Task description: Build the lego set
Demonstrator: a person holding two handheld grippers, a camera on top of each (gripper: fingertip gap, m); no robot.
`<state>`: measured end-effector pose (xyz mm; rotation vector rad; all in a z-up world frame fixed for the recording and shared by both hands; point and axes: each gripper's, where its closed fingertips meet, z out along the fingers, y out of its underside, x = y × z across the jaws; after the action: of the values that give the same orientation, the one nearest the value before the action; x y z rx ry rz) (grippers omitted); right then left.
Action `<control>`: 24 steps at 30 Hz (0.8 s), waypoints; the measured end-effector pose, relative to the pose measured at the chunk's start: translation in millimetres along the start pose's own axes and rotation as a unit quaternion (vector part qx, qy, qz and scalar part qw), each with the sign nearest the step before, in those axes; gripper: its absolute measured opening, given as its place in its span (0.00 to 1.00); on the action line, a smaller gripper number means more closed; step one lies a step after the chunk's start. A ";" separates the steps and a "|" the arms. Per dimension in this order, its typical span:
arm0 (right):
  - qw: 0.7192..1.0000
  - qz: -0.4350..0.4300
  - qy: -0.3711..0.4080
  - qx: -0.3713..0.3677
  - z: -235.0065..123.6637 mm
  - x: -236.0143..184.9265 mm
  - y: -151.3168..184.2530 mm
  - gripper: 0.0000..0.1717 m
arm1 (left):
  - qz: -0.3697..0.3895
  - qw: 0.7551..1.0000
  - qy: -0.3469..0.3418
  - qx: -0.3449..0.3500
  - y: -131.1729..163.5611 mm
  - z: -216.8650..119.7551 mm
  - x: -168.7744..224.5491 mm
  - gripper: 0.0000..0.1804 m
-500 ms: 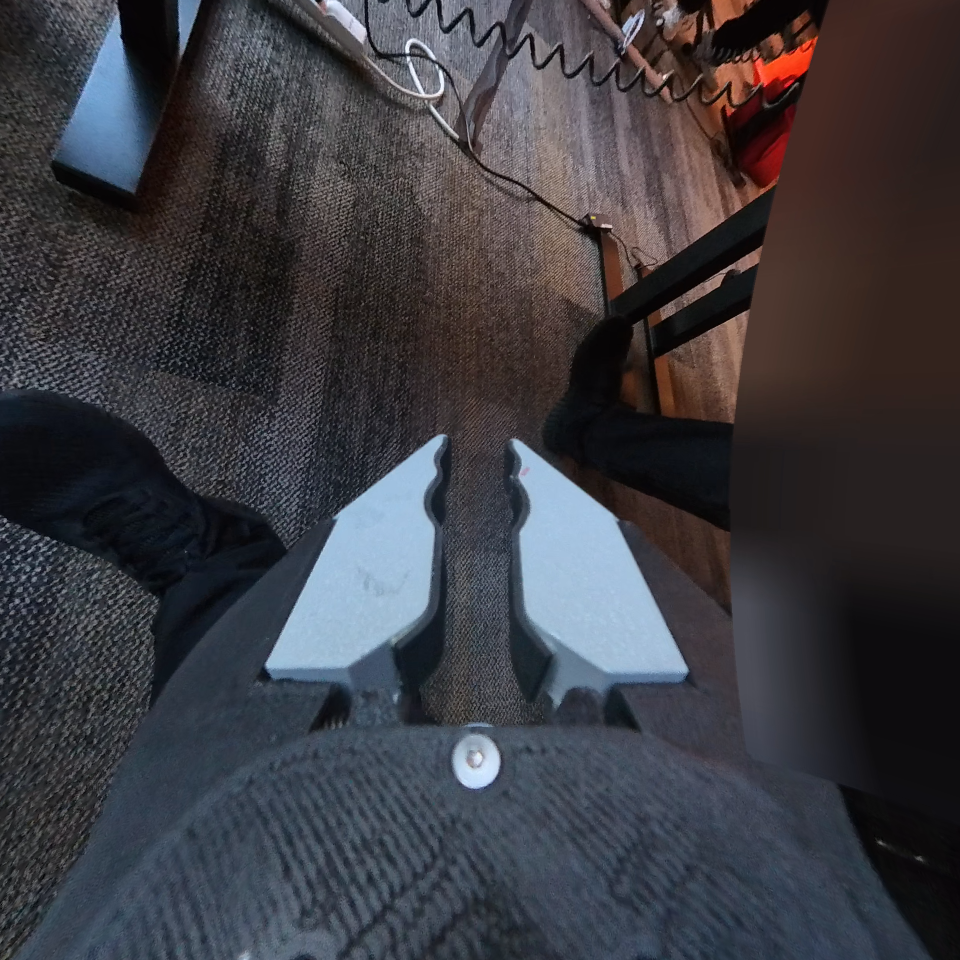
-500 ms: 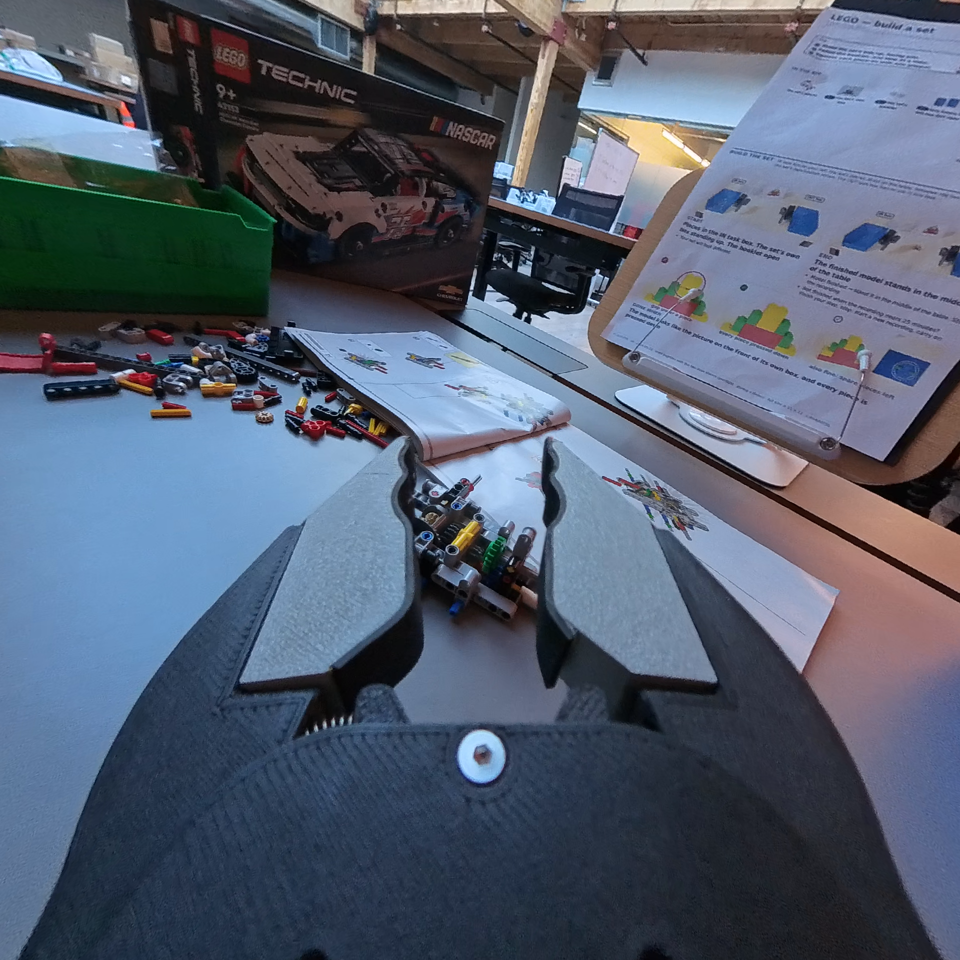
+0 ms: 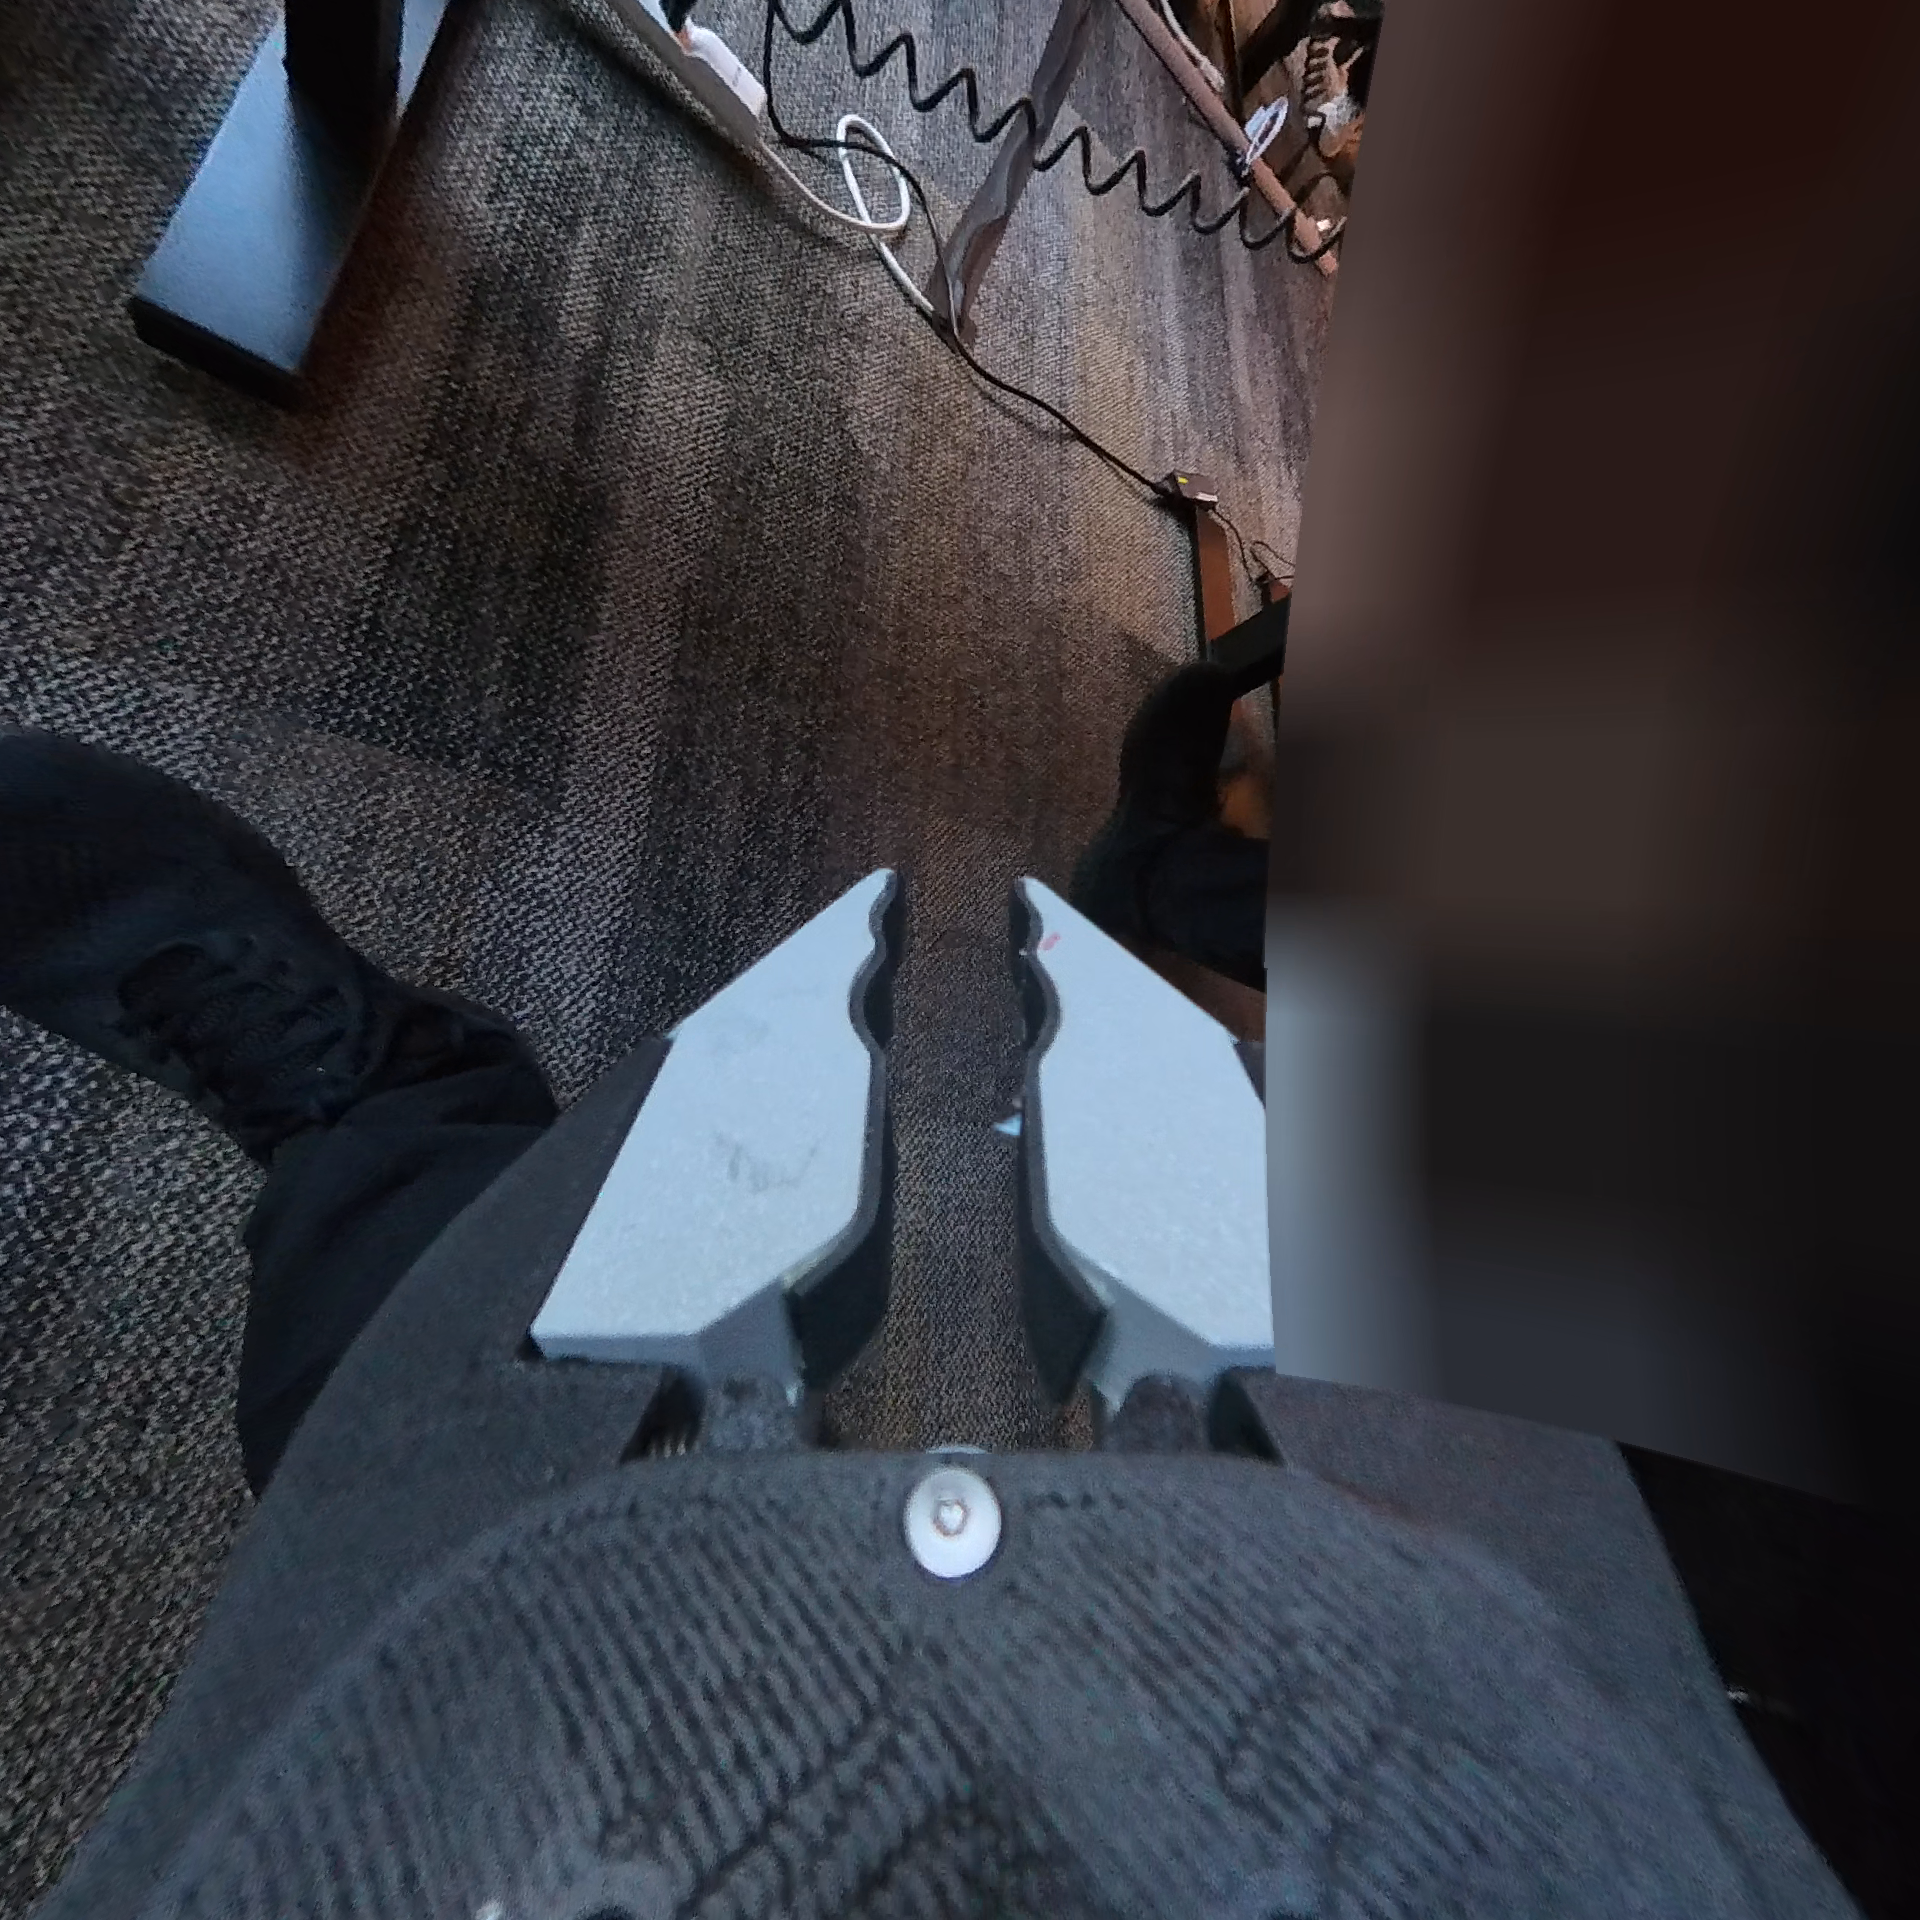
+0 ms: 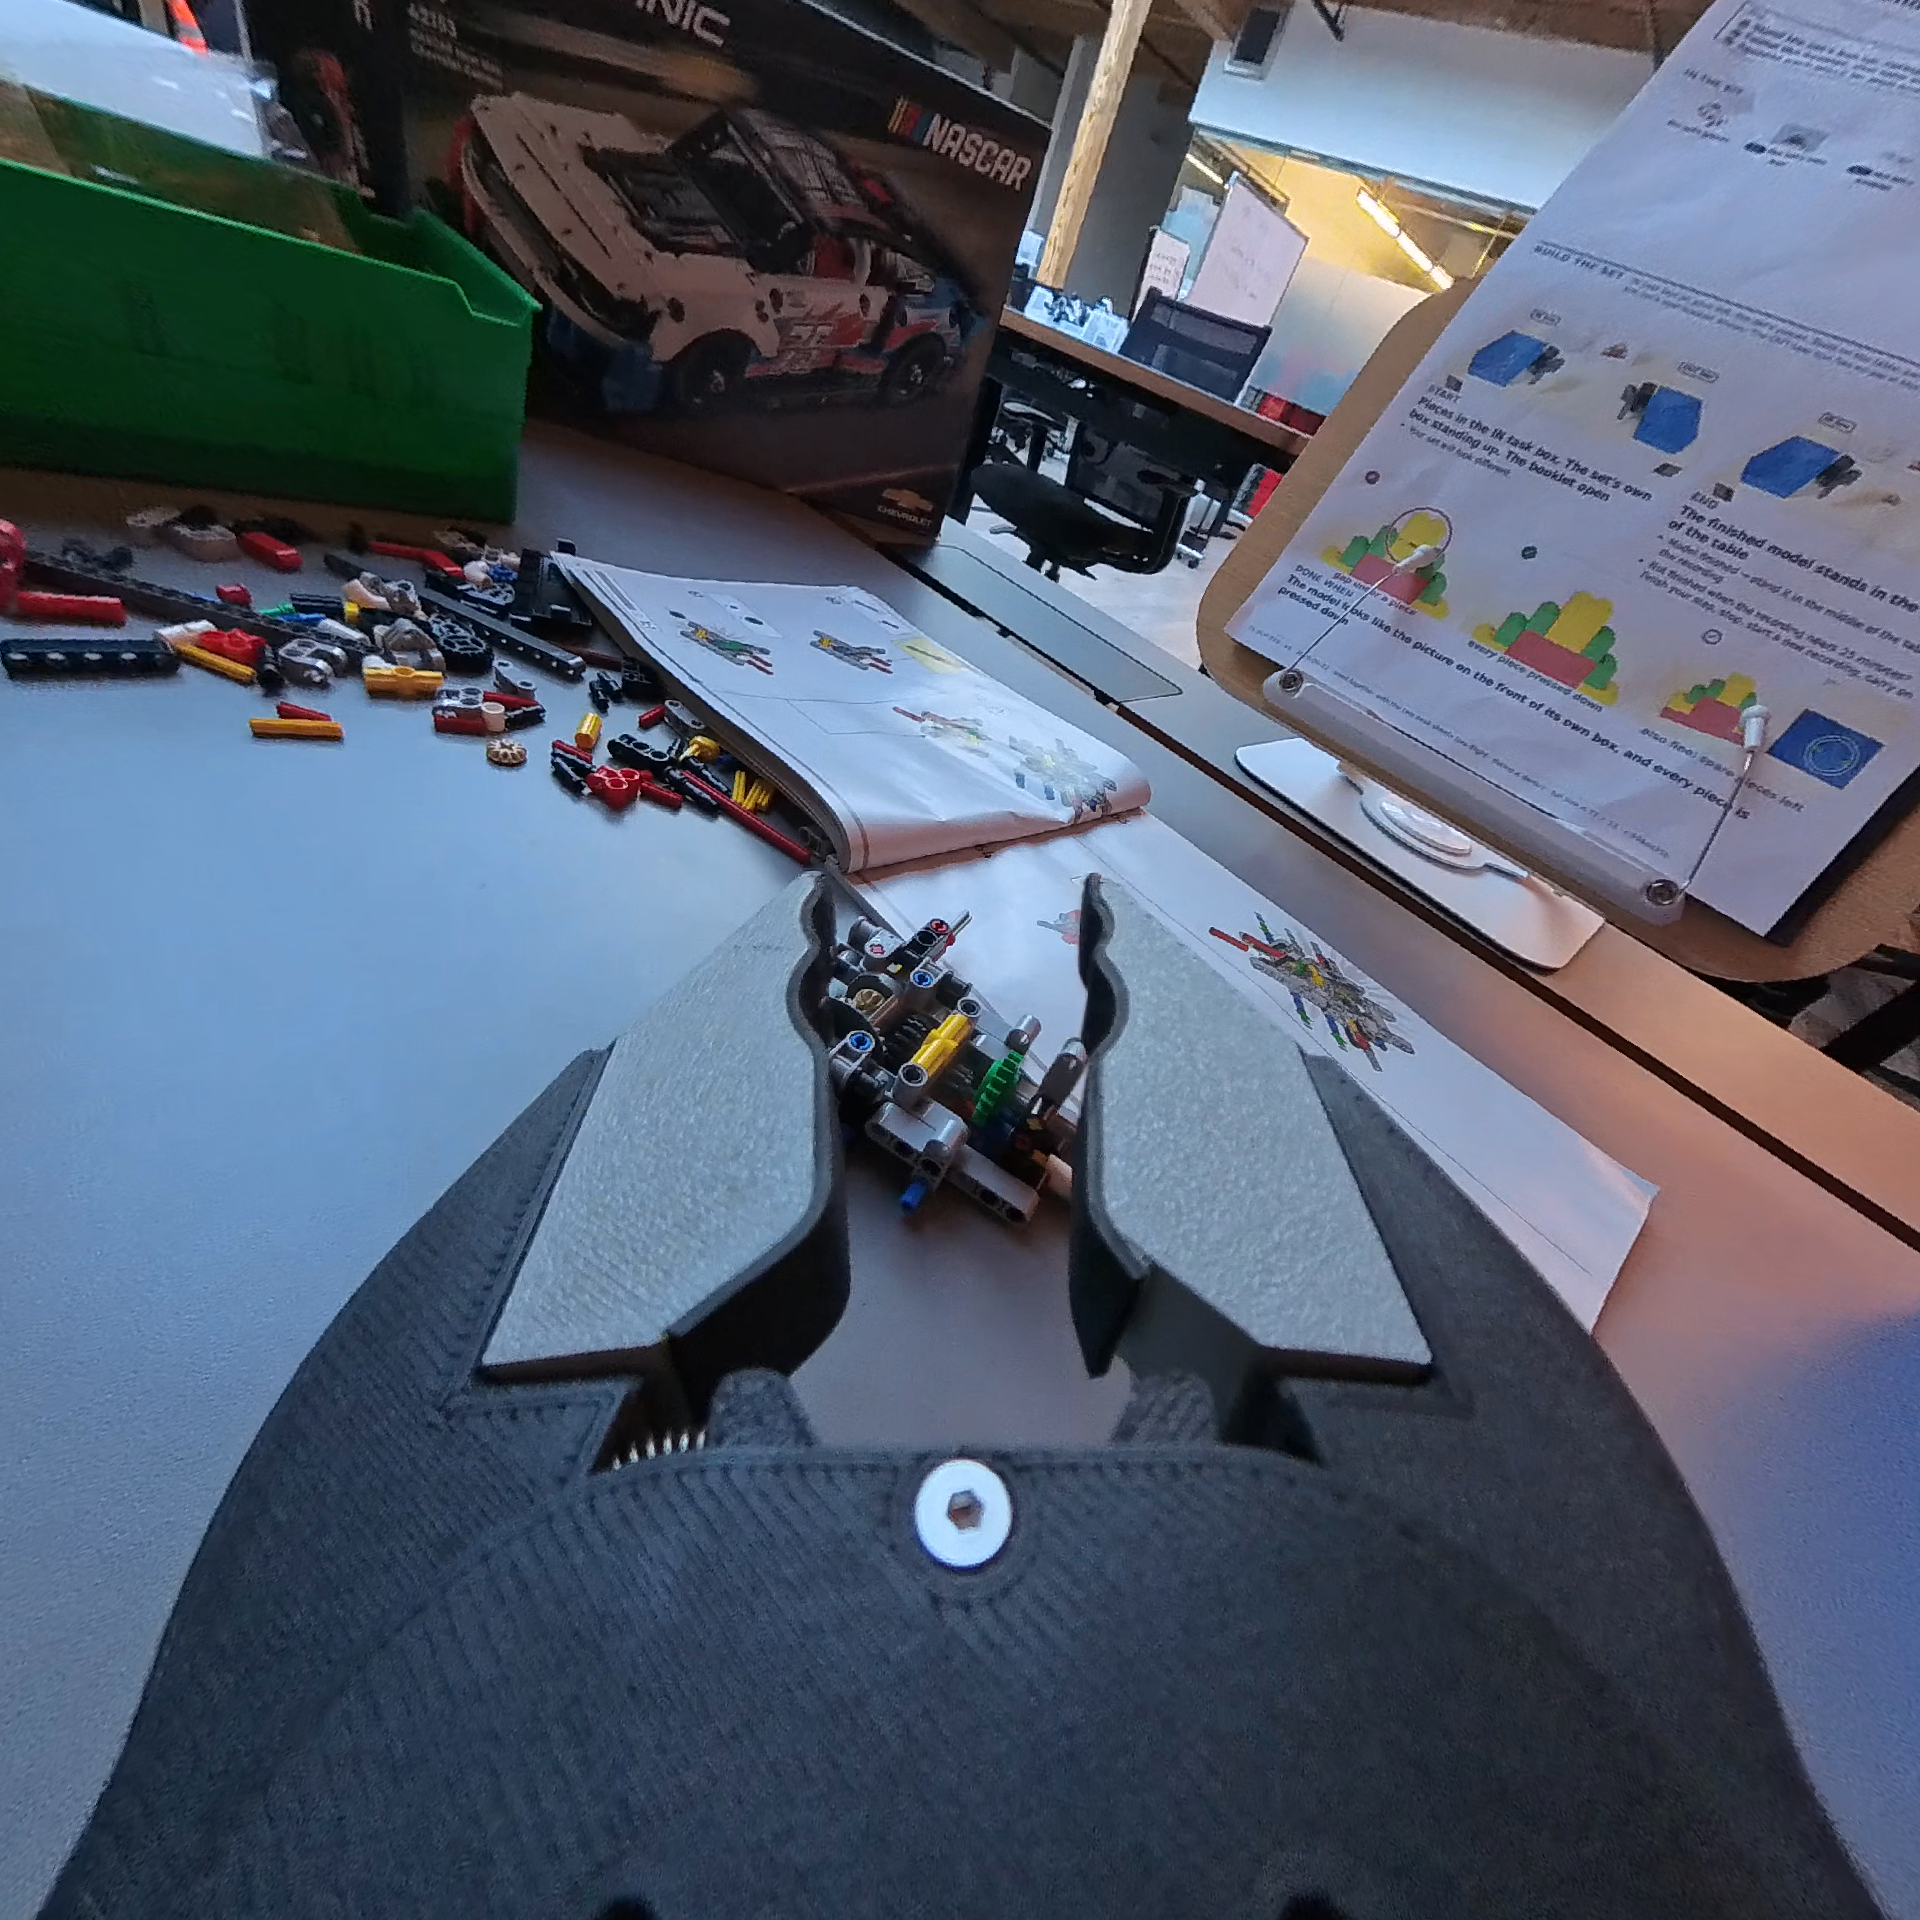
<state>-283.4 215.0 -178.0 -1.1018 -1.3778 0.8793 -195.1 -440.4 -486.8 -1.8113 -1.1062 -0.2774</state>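
In the right wrist view my right gripper is low over the grey table, its fingers either side of a small Technic assembly of grey beams with a yellow pin and a green gear. The assembly lies on the table at the edge of an open instruction booklet. The left finger is right against it. White paper shows between it and the right fingertip, so the gripper is open. In the left wrist view my left gripper points down at grey carpet, jaws slightly apart with nothing between them.
Loose Technic pieces lie scattered at the left, before a green bin and the set's box. An instruction sheet on a stand is at the right. On the floor are black shoes, cables and a desk foot.
The right fingers have closed in a little around the assembly, and the gripper has shifted slightly forward. The left gripper has drifted a little over the carpet, its gap unchanged.
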 end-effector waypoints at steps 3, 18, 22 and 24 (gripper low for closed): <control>1.000 0.016 0.006 0.007 -3.0 5.1 -1.8 0.25 | -0.006 1.000 -0.002 0.004 -2.4 -3.0 -5.0 0.09; 0.998 0.047 0.027 0.011 -7.4 20.9 1.4 0.26 | 0.001 0.997 -0.061 0.044 -48.5 -14.0 -30.5 0.08; 0.998 0.045 0.028 0.014 -8.3 21.2 2.2 0.25 | 0.015 0.995 -0.094 0.037 -62.9 -8.9 -41.1 0.08; 0.999 0.049 0.020 0.014 -8.3 19.5 2.5 0.25 | 0.018 0.993 -0.110 0.035 -69.6 -7.2 -46.4 0.08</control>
<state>-273.9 233.6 -173.6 -1.1672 -1.2842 0.9385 -273.9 -463.6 -468.7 -1.8288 -1.2169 -0.0172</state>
